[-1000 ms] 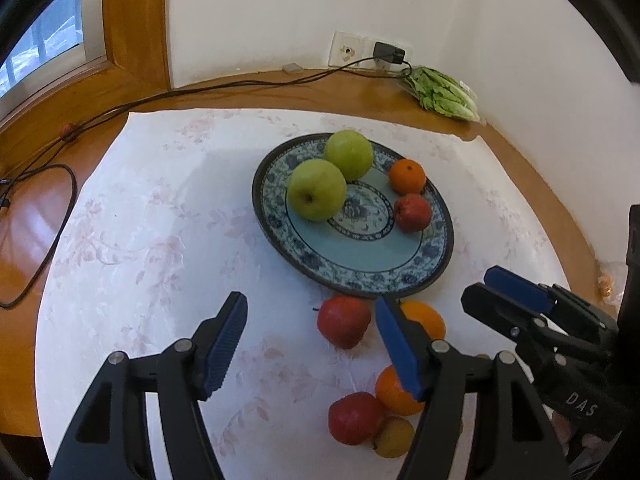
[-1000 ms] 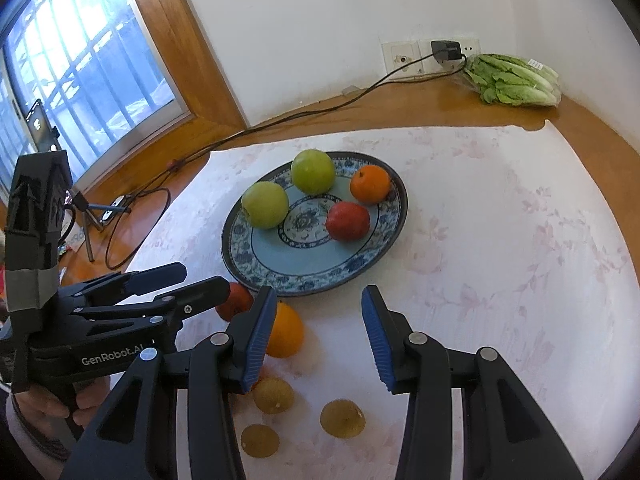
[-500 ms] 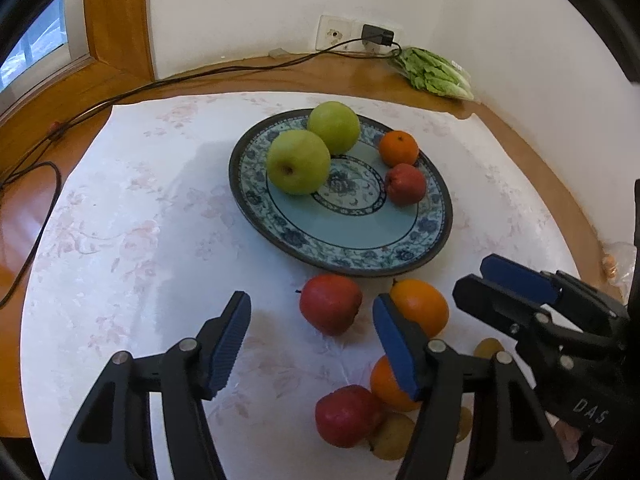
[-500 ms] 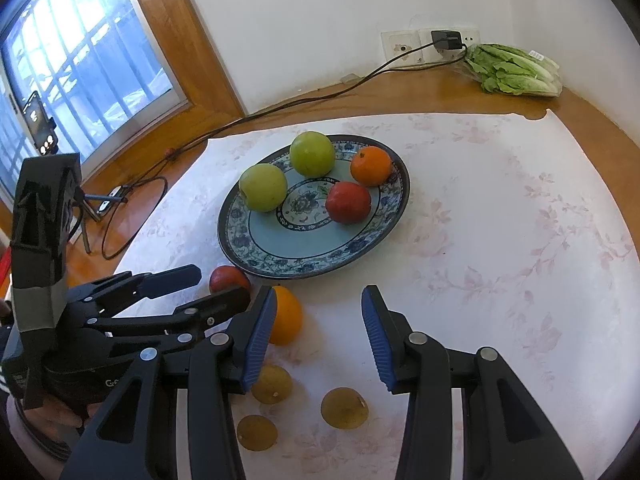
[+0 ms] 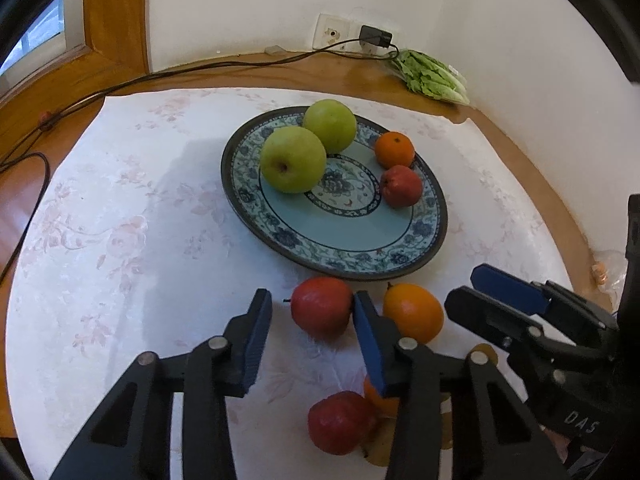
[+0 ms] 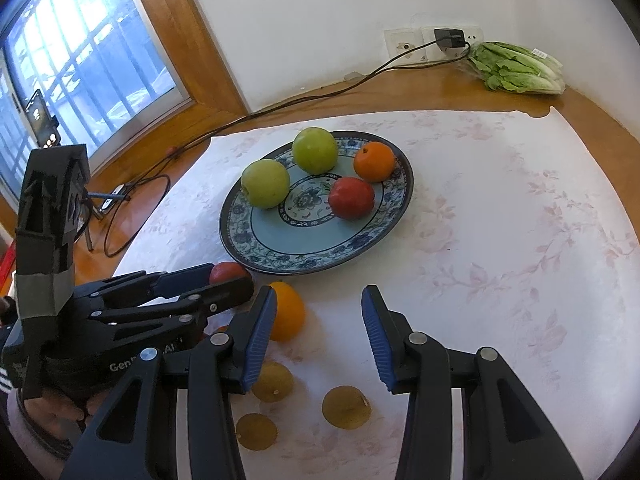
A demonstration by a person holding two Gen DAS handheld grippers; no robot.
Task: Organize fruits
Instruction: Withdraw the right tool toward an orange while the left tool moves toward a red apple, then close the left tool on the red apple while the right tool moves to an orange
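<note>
In the left wrist view, the left gripper (image 5: 310,334) stood with its jaws wide apart and held nothing; a red apple (image 5: 321,311) on the tablecloth (image 5: 120,240) lay between the blue pads, close against the right-hand one, though whether it touched could not be told. An orange (image 5: 414,312) sat just beside it, partly behind that finger. Nearer the tablecloth's near edge, a second red apple (image 5: 340,422) was in plain sight, while another orange (image 5: 378,400) and a yellowish fruit (image 5: 378,446) were mostly hidden by the gripper's frame. The right gripper (image 5: 480,292) entered from the right, cut off by the frame. The blue patterned plate (image 5: 344,256) at the cloth's middle carried two green apples (image 5: 293,159), a small orange (image 5: 394,149) and a red apple (image 5: 401,186).

In the right wrist view, the right gripper (image 6: 319,334) was likewise spread open and empty above bare cloth. Three small brownish-yellow fruits (image 6: 346,407) lay near the cloth's near edge, one partly covered by the left finger. The left gripper's body hid most of the loose red apple. A bagged lettuce (image 6: 516,67) rested at the tabletop's far right corner beside a wall socket (image 6: 424,44).
</note>
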